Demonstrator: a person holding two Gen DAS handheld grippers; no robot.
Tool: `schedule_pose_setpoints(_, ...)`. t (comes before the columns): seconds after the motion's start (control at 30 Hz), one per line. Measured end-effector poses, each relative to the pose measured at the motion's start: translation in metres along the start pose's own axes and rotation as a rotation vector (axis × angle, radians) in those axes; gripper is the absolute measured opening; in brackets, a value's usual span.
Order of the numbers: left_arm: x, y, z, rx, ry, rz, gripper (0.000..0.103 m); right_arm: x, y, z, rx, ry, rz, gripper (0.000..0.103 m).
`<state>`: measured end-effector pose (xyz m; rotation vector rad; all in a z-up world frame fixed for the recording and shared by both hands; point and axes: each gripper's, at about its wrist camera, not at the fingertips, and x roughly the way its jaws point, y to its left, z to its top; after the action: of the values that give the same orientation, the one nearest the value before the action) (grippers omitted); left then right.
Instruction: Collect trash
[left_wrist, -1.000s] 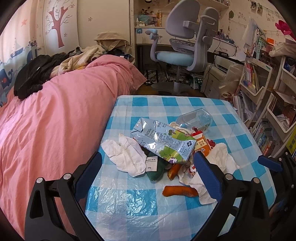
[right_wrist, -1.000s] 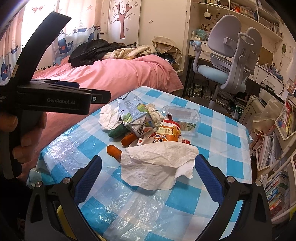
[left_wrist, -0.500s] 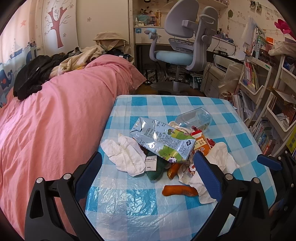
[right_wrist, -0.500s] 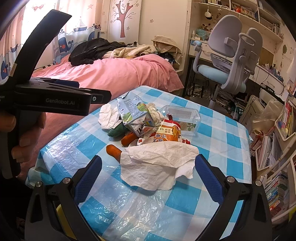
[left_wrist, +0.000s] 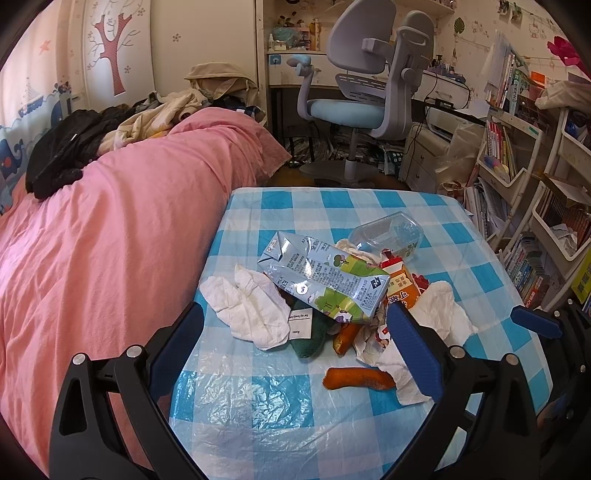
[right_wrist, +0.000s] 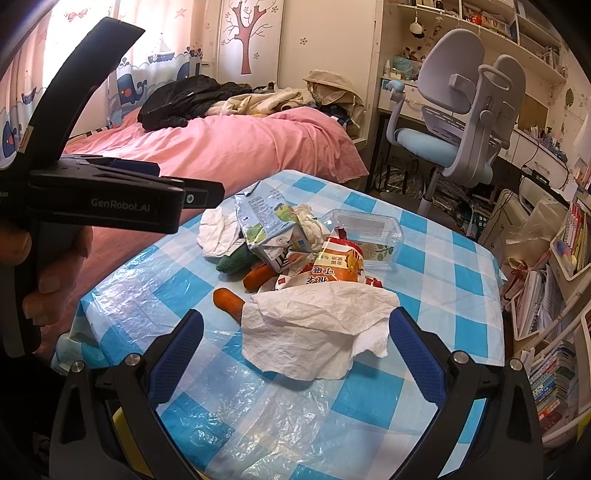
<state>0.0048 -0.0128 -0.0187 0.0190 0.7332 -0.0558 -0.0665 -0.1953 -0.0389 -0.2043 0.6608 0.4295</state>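
Observation:
A heap of trash lies on the blue-checked table (left_wrist: 258, 406): a flattened milk carton (left_wrist: 325, 280), a crumpled white tissue (left_wrist: 251, 314), a clear plastic box (left_wrist: 388, 232), an orange snack packet (left_wrist: 402, 288), a green vegetable (left_wrist: 310, 336) and an orange carrot piece (left_wrist: 358, 378). My left gripper (left_wrist: 295, 343) hangs open above the near side of the heap, holding nothing. My right gripper (right_wrist: 295, 347) is open too, hovering over a large white paper towel (right_wrist: 317, 332), with the carton (right_wrist: 269, 229) and packet (right_wrist: 338, 264) beyond it.
A bed with a pink cover (left_wrist: 110, 240) runs along the table's left side, clothes piled at its far end. A grey desk chair (left_wrist: 369, 92) stands behind the table, bookshelves (left_wrist: 535, 221) to the right. A hand (right_wrist: 44, 280) holds the left gripper's handle.
Hardly anything has moved; both views shifted only a touch and both grippers stay open over the heap.

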Motion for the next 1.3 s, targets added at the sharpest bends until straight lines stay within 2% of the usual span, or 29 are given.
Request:
schedule_pose_setpoints(0.23,0.001,0.001,-0.002,0.008,0.007,-0.002,0.096,0.001,0.0,0.0,0.001,0.002,-0.002,0.097)
schedule_pose_setpoints(0.3,0.002,0.006,-0.001,0.026,0.007,0.021,0.096,0.002,0.0,0.0,0.007,0.007,-0.004,0.097)
schedule_pose_setpoints(0.4,0.007,0.024,0.001,0.04,0.019,0.109,0.096,0.005,-0.002,0.0,0.017,0.016,-0.004,0.097)
schedule_pose_setpoints(0.57,0.016,0.083,-0.001,-0.112,0.099,0.164,0.096,0.013,-0.005,-0.001,0.026,0.05,0.0,0.097)
schedule_pose_setpoints(0.67,0.02,0.096,-0.003,-0.157,0.122,0.151,0.096,0.018,-0.007,0.0,0.036,0.069,0.005,0.097)
schedule_pose_setpoints(0.77,0.028,0.088,-0.006,-0.138,0.147,0.125,0.096,0.024,-0.01,0.0,0.06,0.083,0.02,0.097)
schedule_pose_setpoints(0.93,0.052,0.058,-0.011,-0.015,0.2,0.167,0.096,0.034,-0.011,0.004,0.092,0.103,0.036,0.097)
schedule_pose_setpoints(1.03,0.059,0.059,-0.009,-0.035,0.213,0.147,0.096,0.041,-0.011,0.003,0.085,0.117,0.033,0.097)
schedule_pose_setpoints(1.13,0.074,0.06,-0.007,-0.036,0.228,0.17,0.095,0.054,-0.018,0.001,0.123,0.154,0.043,0.097)
schedule_pose_setpoints(1.3,0.109,0.055,-0.002,0.002,0.245,0.152,0.095,0.067,-0.028,-0.002,0.212,0.192,0.105,0.097)
